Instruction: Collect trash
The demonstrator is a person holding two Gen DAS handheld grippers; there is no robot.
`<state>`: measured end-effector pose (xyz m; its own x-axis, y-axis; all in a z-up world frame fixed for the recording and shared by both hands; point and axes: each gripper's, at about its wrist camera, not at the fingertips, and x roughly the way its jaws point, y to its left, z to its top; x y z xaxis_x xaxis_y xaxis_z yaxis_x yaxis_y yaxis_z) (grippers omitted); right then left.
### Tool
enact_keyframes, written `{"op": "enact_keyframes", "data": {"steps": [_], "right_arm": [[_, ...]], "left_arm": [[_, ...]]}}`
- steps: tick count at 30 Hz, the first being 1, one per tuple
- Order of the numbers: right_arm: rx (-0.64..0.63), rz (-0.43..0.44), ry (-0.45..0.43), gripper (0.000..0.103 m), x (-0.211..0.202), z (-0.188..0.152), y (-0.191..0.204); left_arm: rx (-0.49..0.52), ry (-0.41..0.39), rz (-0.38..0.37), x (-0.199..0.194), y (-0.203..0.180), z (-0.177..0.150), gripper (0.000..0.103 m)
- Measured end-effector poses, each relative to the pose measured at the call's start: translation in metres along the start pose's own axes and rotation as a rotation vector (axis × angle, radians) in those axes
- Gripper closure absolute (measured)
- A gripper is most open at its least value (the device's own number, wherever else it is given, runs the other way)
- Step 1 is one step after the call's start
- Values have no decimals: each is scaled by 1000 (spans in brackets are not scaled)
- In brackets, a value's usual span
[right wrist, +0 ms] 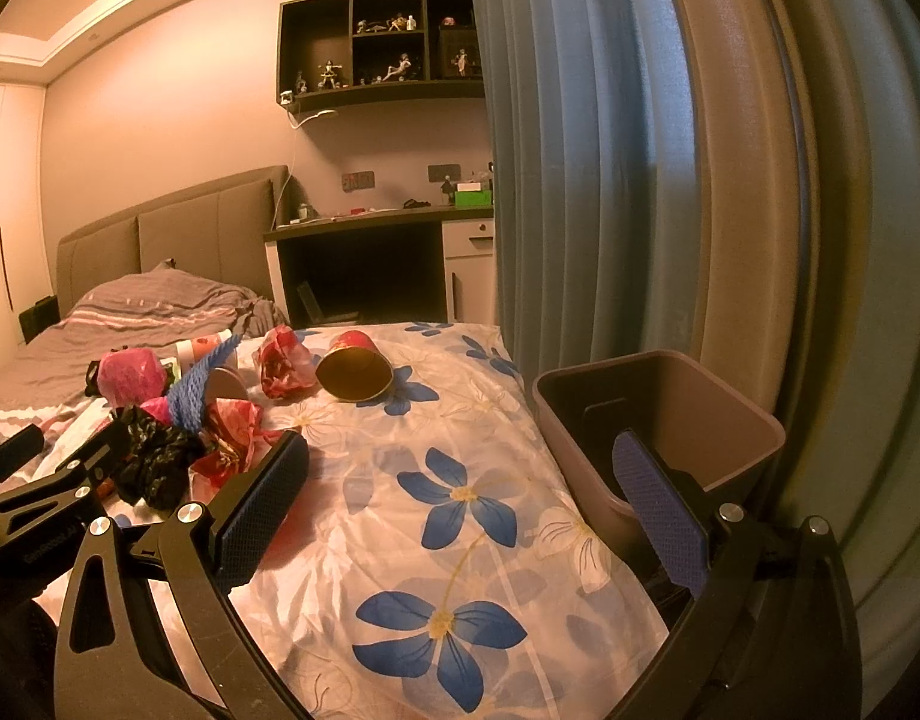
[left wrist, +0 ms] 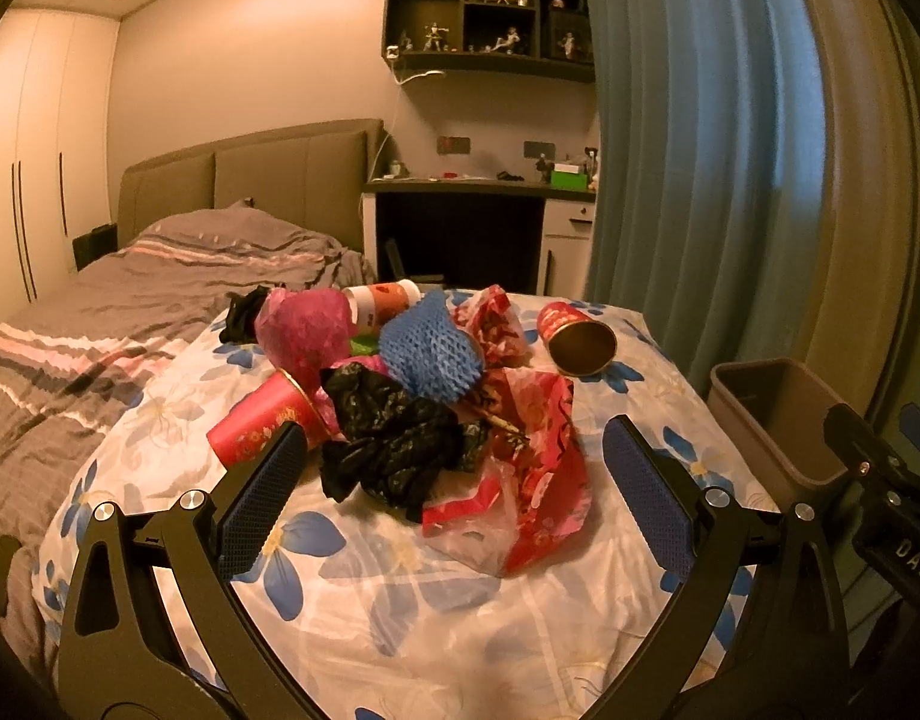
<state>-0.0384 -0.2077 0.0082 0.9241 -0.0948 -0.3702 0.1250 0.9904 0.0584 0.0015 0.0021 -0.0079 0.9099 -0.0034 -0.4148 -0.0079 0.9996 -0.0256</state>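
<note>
A heap of trash lies on the floral sheet [left wrist: 399,618]: a crumpled black bag [left wrist: 393,438], red wrappers [left wrist: 532,462], a blue foam net [left wrist: 429,348], a pink wad [left wrist: 306,324], a red cup on its side [left wrist: 261,420] and a gold-lined red cup [left wrist: 577,339], also seen in the right wrist view [right wrist: 354,366]. My left gripper [left wrist: 453,480] is open just short of the black bag. My right gripper [right wrist: 460,498] is open and empty, its right finger in front of the brown bin [right wrist: 658,420], which also shows in the left wrist view [left wrist: 772,414].
A grey striped duvet [left wrist: 99,324] covers the bed to the left. A blue curtain [right wrist: 610,150] hangs right behind the bin. A desk [left wrist: 478,192] and wall shelves stand at the far end of the room.
</note>
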Motion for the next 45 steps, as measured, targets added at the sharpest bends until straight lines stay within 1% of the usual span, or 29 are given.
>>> {"op": "enact_keyframes", "data": {"steps": [45], "right_arm": [[3,2,1,5,0,-3,-1]], "left_arm": [[1,3,-1,1,0,-3,6]]}}
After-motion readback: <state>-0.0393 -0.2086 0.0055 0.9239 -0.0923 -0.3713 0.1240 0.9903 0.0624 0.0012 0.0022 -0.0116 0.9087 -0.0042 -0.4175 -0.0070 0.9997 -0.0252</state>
